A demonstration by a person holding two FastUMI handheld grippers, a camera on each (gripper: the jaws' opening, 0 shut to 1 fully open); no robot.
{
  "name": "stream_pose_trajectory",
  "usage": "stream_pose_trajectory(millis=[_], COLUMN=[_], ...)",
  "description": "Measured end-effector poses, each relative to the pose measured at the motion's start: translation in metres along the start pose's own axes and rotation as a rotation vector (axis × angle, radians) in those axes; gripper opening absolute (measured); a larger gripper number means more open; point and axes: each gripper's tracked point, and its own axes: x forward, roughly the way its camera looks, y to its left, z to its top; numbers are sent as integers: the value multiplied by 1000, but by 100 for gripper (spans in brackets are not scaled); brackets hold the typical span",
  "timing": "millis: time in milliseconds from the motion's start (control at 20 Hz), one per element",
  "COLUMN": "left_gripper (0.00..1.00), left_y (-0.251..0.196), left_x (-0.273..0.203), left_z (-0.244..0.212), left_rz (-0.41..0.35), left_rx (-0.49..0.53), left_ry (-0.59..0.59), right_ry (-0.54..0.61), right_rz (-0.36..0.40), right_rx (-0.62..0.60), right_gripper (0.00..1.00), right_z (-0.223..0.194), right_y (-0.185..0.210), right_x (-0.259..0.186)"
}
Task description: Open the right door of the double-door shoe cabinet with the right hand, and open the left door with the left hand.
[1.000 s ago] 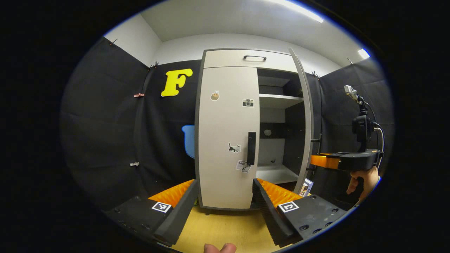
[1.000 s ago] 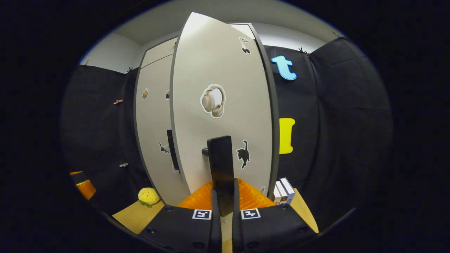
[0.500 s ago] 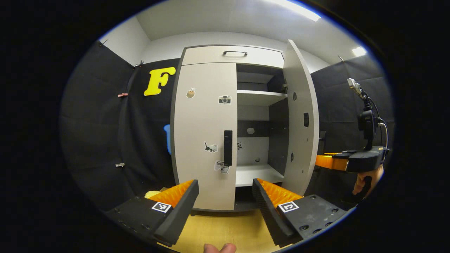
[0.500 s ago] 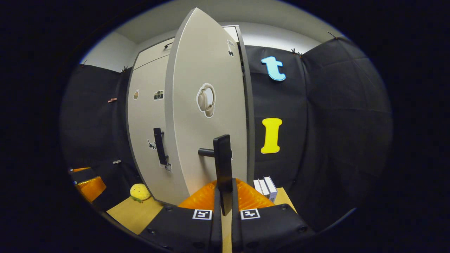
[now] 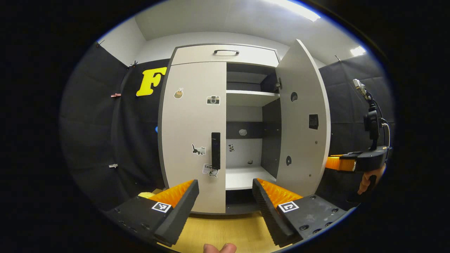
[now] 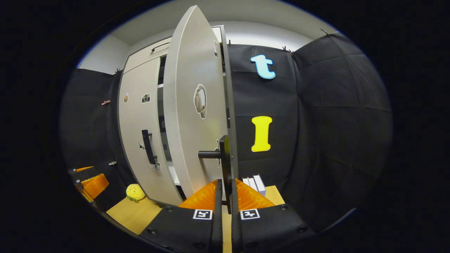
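in front of the cabinet (image 5: 225, 56), the right door (image 6: 191, 105) is seen swung well out from its frame, with shelves exposed behind it, while the left door (image 5: 193, 133) lies flush and shut. the right gripper (image 6: 225, 191) is closed on the right door's handle (image 6: 223, 165), both fingers pressed against the black bar. the left gripper (image 5: 225, 196) is held wide apart with nothing between its fingers, aimed toward the left door's handle (image 5: 215, 150) but well short of it. the first half of the task is judged nearly done. trouble could come if the right door is pulled past its hinge limit, so that the bar slips from the fingers or the cabinet is tugged. the left handle sits near the door's inner edge, so a misaligned approach could see a finger catch the edge or miss the bar. a yellow toy (image 6: 134, 192) and boxes (image 6: 255, 182) lie beside the base, apart from either door.
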Motion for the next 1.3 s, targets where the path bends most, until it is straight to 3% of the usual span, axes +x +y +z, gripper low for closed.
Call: stream_pose_trajectory(millis=[50, 100, 200, 650, 750, 950, 1000, 1050, 1250, 1300], left_gripper=[95, 95, 94, 95, 95, 95, 95, 95, 94, 94], left_y=[-3, -5, -9, -17, -18, -12, -11, -11, -8, -6], left_x=[1, 3, 4, 12, 16, 36, 42, 47, 71, 78], left_z=[0, 1, 2, 5, 7, 10, 12, 14, 22, 25], left_rz=[-4, -7, -11, -20, -21, -13, -14, -17, -21, -16], left_rx=[0, 2, 5, 15, 24, 49, 51, 47, 39, 48], left_ry=[1, 2, 2, 0, -3, -8, -11, -18, -35, -41], right_ry=[1, -4, 1, -1, -6, -35, -37, -38, -104, -115], right_rz=[-13, -33, -6, 1, -2, -17, -21, -25, -95, -98], right_rx=[0, -4, 34, 54, 54, 41, 42, 47, 83, 97], right_gripper=[14, 7, 7, 7, 12, 31, 49, 60, 97, 99], right_z=[2, 1, 0, 0, 1, 8, 8, 8, 18, 19], right_y=[-5, -12, -8, -5, -5, -13, -15, -15, -26, -25], right_x=[-1, 1, 0, -4, -4, -12, -13, -15, -16, -15])
